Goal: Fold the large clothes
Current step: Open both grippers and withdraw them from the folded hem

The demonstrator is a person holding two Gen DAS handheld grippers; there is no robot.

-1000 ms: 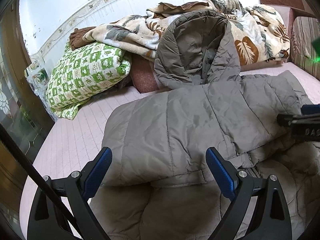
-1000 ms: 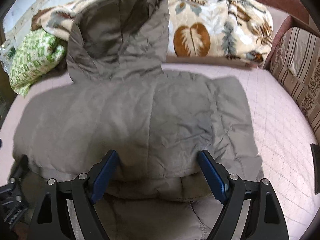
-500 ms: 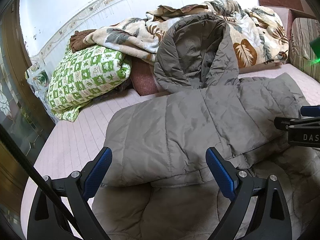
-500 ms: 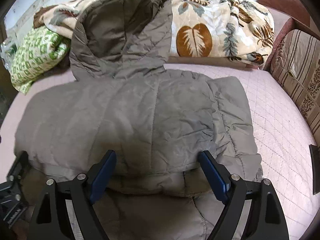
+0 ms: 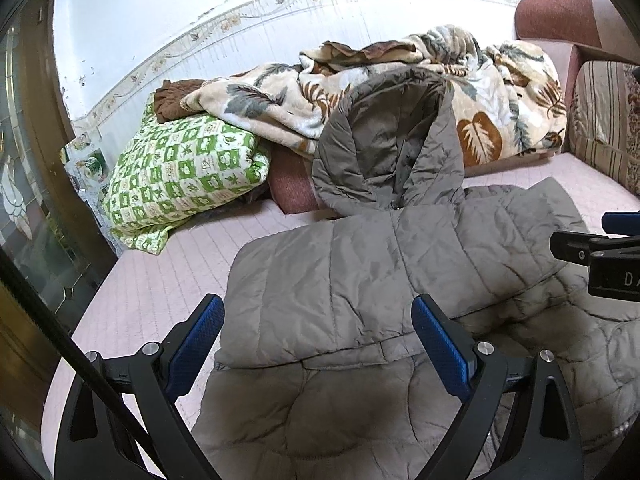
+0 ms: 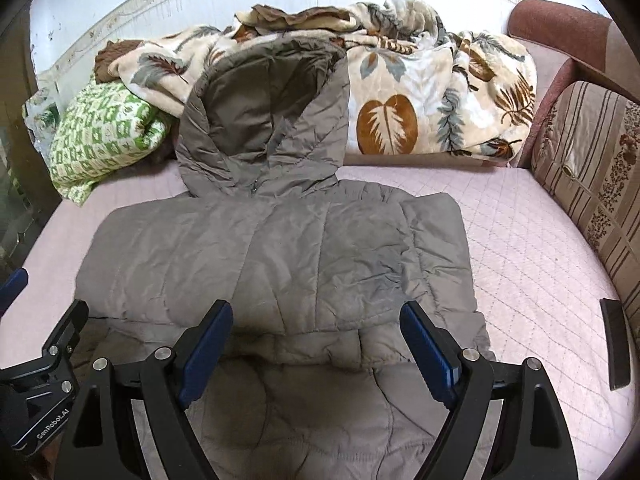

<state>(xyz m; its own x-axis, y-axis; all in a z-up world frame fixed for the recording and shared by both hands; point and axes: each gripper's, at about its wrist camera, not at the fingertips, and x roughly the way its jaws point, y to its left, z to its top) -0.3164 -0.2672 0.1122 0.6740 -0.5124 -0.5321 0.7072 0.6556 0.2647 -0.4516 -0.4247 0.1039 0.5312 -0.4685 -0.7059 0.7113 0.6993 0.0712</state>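
Right wrist view: jacket [image 6: 280, 264] lies hood-away, both grippers [image 6: 316, 344] released above it.

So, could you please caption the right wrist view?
Open right gripper above a grey hooded jacket on a pink bed.

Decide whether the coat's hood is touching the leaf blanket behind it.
Touching. In the right wrist view the hood stands propped against the blanket, its top edge overlapping the folds with no gap showing between them.
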